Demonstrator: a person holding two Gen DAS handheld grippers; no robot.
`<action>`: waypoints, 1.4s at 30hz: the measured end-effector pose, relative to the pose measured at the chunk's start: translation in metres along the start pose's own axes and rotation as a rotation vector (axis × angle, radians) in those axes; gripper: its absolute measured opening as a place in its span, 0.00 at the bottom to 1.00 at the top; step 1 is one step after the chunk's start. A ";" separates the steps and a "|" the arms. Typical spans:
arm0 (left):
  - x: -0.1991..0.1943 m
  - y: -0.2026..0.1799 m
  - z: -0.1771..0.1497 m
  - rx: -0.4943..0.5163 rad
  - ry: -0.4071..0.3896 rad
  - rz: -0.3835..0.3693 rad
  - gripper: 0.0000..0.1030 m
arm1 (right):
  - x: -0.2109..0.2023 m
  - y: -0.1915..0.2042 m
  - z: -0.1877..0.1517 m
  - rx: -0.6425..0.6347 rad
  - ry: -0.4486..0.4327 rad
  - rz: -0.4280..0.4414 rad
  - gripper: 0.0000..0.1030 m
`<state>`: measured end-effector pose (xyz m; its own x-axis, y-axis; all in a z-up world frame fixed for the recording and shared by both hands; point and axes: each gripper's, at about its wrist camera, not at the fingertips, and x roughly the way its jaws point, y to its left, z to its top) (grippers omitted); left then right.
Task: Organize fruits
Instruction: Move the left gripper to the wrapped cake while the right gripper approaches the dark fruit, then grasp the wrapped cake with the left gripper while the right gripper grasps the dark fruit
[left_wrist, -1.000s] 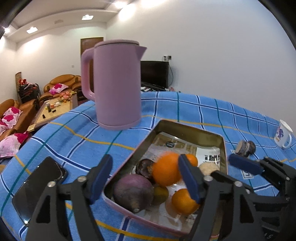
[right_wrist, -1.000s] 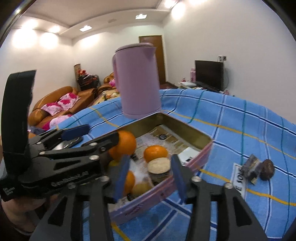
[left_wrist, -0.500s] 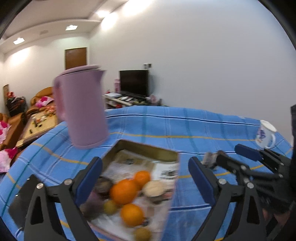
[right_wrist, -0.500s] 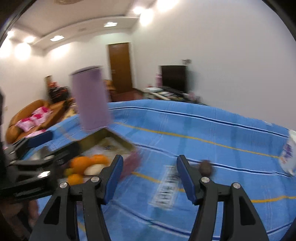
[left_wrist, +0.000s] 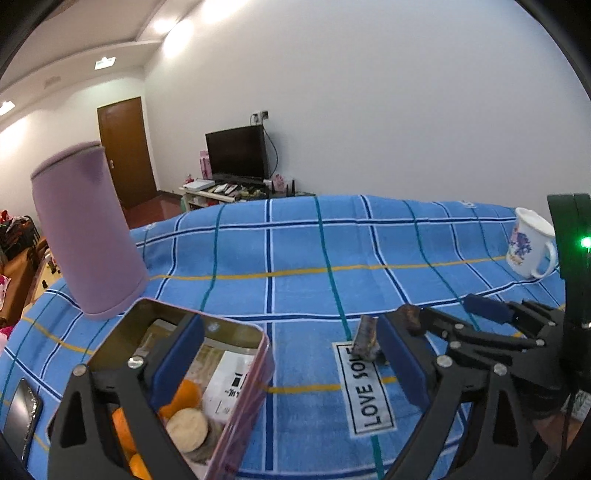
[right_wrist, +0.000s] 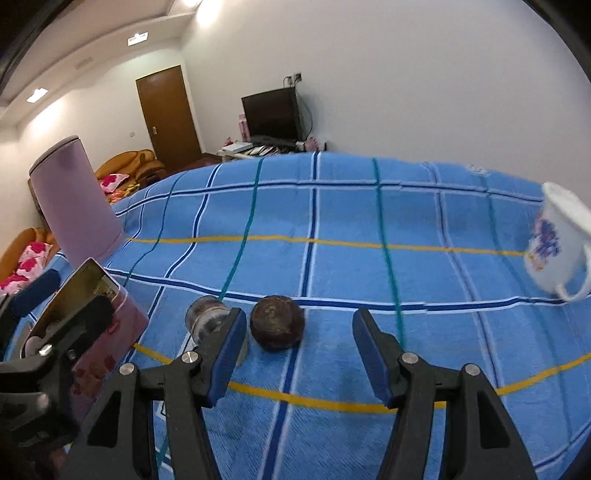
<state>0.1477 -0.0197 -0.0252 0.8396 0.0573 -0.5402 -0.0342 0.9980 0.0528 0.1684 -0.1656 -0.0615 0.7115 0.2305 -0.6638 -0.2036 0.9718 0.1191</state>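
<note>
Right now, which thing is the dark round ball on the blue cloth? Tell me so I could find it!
Start at the blue checked cloth covering the table, then look past the open right gripper, right of the pink tin. The dark brown round fruit lies there beside a small cut stub. It is the only whole, wrinkled, ball-shaped thing outside the tin.

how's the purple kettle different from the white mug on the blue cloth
The purple kettle is tall and plain; the white mug is short, with a blue flower print. The kettle stands at the cloth's left end beside the fruit tin; the mug stands at the far right, alone. The mug's handle shows; the kettle's does not. Both rest upright on the blue checked cloth.
</note>
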 end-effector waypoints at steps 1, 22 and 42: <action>0.003 0.001 0.000 -0.002 0.002 0.006 0.94 | 0.004 0.002 0.000 -0.003 0.007 -0.003 0.60; 0.022 -0.002 -0.010 -0.029 0.042 0.001 0.93 | 0.036 0.007 0.000 -0.004 0.109 0.091 0.39; 0.016 -0.026 -0.010 0.040 0.025 -0.063 0.93 | -0.001 -0.010 -0.010 0.003 0.013 -0.031 0.39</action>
<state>0.1564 -0.0445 -0.0430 0.8253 -0.0044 -0.5646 0.0403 0.9979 0.0512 0.1634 -0.1760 -0.0694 0.7084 0.1997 -0.6770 -0.1799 0.9785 0.1004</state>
